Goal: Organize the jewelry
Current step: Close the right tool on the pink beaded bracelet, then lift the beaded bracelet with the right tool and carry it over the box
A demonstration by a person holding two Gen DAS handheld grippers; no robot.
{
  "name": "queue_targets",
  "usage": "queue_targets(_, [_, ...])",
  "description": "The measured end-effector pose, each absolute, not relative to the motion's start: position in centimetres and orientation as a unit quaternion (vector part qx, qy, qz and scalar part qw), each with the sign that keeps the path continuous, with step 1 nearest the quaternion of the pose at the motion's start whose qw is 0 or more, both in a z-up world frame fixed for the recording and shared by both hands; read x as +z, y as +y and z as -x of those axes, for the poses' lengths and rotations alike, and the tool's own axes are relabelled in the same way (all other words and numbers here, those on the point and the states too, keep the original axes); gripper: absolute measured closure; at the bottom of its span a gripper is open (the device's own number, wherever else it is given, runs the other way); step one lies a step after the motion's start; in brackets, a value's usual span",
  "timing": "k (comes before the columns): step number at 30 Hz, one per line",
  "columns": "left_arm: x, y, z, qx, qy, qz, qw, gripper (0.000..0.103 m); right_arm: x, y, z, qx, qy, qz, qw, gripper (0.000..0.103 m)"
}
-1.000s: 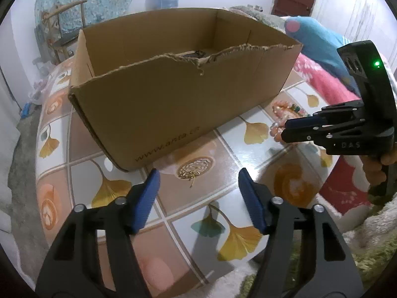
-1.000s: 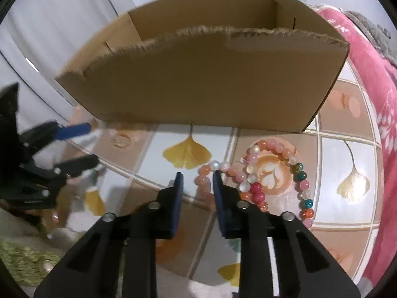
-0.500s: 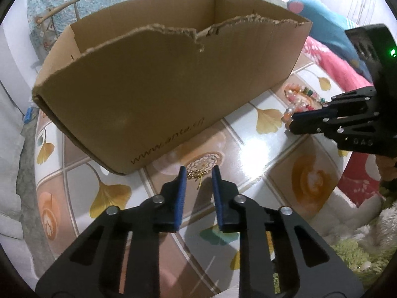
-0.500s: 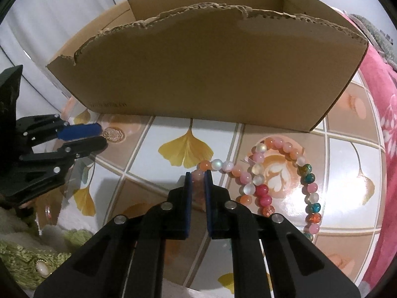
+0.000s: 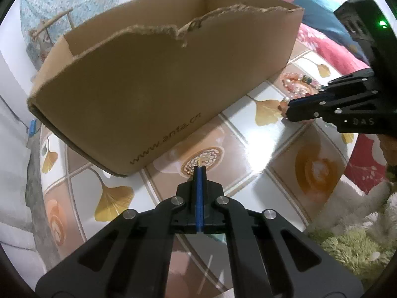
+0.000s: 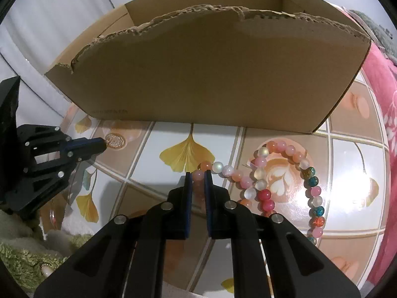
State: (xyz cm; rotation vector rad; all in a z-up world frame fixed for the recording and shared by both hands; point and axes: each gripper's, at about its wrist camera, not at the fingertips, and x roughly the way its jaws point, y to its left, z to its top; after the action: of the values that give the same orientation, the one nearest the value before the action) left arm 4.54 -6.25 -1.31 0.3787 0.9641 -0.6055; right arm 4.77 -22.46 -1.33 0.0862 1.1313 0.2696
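A brown cardboard box (image 5: 161, 87) stands open-topped on the tiled table; it also shows in the right wrist view (image 6: 211, 74). My left gripper (image 5: 199, 168) is shut on a small gold earring (image 5: 199, 161) lying on the table just in front of the box. In the right wrist view the left gripper (image 6: 101, 145) shows at the earring (image 6: 114, 141). My right gripper (image 6: 198, 176) is shut on the end bead of a pink, orange and multicoloured bead necklace (image 6: 285, 173), which lies coiled on the table. The right gripper (image 5: 289, 110) and beads (image 5: 297, 84) show at right in the left wrist view.
The glossy table (image 5: 260, 149) has ginkgo-leaf tiles. A pink blanket (image 6: 382, 99) lies to the right. A green shaggy rug (image 5: 352, 245) lies below the table's front edge, and shows at lower left in the right wrist view (image 6: 22, 258).
My left gripper moved forward and closed on the earring. My right gripper closed on the necklace bead and held there.
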Motion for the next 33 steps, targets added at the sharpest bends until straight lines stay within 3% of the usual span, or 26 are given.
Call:
queue_targets(19, [5.9, -5.5, -3.3, -0.321, 0.387, -0.115, 0.857, 0.103, 3.2, -27.0, -3.0, 0.131, 0.478, -0.128, 0.859, 0.094])
queue_targets(33, [13.6, -5.2, -5.6, -0.362, 0.286, -0.087, 0.883, 0.103, 11.6, -28.7, -3.0, 0.175, 0.378, -0.173, 0.892, 0.094])
